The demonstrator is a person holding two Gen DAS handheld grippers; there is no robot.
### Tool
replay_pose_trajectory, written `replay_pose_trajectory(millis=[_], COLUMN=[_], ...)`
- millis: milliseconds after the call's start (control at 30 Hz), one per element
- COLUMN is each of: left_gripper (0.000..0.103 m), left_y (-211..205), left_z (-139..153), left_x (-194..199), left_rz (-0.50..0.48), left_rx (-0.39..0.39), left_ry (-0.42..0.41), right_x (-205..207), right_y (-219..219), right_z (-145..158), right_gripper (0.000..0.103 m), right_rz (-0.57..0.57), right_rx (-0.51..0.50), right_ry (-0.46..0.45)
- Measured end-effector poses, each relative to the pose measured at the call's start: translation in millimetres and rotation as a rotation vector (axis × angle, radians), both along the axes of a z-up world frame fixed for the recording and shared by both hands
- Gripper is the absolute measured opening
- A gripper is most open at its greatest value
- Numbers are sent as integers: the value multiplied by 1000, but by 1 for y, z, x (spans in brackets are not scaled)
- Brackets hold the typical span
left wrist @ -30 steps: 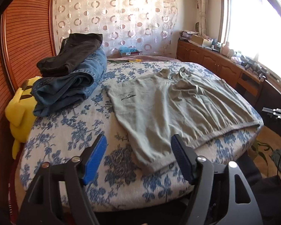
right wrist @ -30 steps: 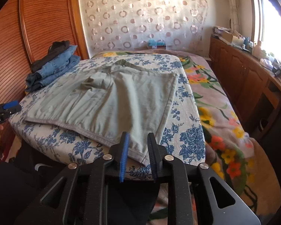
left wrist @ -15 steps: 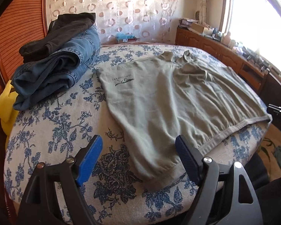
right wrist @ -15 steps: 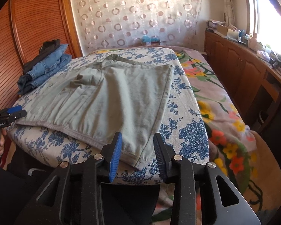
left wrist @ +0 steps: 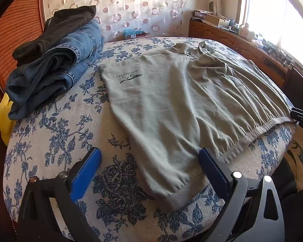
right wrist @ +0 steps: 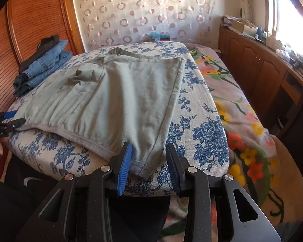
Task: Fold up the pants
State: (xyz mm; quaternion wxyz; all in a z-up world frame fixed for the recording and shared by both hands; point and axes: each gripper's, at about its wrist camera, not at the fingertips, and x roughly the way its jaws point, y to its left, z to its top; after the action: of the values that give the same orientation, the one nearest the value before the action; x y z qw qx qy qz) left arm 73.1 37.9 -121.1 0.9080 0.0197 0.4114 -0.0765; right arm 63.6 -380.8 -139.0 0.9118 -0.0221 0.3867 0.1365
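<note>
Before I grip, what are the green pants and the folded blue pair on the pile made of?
Green pants: apparently soft cotton-like knit, matte; it lies limp in fine wrinkles, with stitched hems. Blue jeans: denim, judging by the faded blue twill look and thick stitched seams. Exact fibre cannot be told.

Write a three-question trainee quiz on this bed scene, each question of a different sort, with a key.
1. True or false: the grey-green pants lie spread flat on the blue floral bedcover.
2. Which lies on top of the folded blue jeans? A) a dark folded garment B) a pillow C) a towel
3. Fill in: the left gripper has jaws standing ____ over a leg cuff, not gripping it.

Key: 1 true; 2 A; 3 open. The left jaws have just been opening; the right gripper is also open at the other cuff.
</note>
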Motion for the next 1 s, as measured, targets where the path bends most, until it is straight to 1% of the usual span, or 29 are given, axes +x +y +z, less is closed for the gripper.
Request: replay_pose_trajectory(millis=[267, 300, 333, 367, 400, 500, 567, 767, 900, 1000], left_gripper=[98, 98, 98, 98, 98, 98, 98, 98, 98, 98], left_y=[2, 3, 3, 3, 3, 4, 5, 9, 11, 16], left_z=[0, 0, 1, 1, 1, 2, 5, 20, 29, 33], left_x=[-1, -1, -1, -1, -1, -2, -4, -11, -13, -13], left_rz=[1, 1, 2, 4, 7, 17, 21, 32, 36, 42], left_rx=[-4, -5, -5, -4, -5, -11, -12, -16, -12, -16], left_ry=[-16, -18, -18, -16, -12, -2, -8, -49, -74, -84], right_x=[-2, -3, -4, -4, -4, -1, 3, 10, 17, 24], right_y=[1, 1, 1, 0, 1, 0, 1, 13, 34, 59], right_z=[-2, -2, -3, -3, -3, -3, 0, 22, 38, 48], right_gripper=[36, 34, 32, 23, 12, 4, 3, 2, 2, 2], right_rz=[-5, -5, -5, 2, 12, 14, 21, 55, 108, 166], right_rx=[-8, -13, -15, -11, -5, 2, 28, 78, 106, 107], right_ry=[-3, -5, -7, -5, -2, -2, 0, -55, -85, -104])
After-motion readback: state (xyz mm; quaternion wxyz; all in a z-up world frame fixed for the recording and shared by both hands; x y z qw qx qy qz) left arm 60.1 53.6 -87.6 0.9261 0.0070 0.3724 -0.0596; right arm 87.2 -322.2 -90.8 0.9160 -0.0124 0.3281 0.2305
